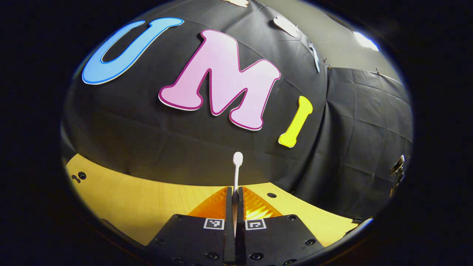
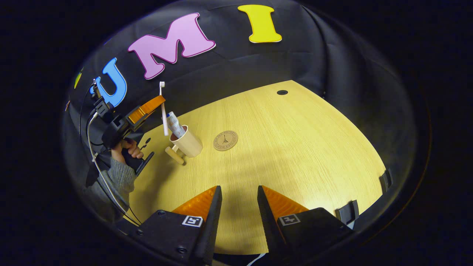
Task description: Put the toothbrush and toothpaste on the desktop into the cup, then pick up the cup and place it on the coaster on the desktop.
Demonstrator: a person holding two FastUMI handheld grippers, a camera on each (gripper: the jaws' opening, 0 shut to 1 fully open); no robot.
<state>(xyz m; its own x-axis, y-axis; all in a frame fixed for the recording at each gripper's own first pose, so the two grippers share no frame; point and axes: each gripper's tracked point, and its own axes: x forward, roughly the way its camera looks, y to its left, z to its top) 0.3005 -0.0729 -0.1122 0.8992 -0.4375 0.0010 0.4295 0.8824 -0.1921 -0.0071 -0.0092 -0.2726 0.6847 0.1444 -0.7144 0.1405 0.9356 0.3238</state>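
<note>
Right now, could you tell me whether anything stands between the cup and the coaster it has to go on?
Nothing visible does. The cup, with the toothpaste in it, stands just left of the coaster, with bare desktop between them. The left gripper holds the toothbrush upright over the cup, not in that path.

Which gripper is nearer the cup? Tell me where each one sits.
Left. The left gripper hangs just above the cup, holding the toothbrush upright over its mouth. The right gripper hovers open, well back across the desktop.
</note>
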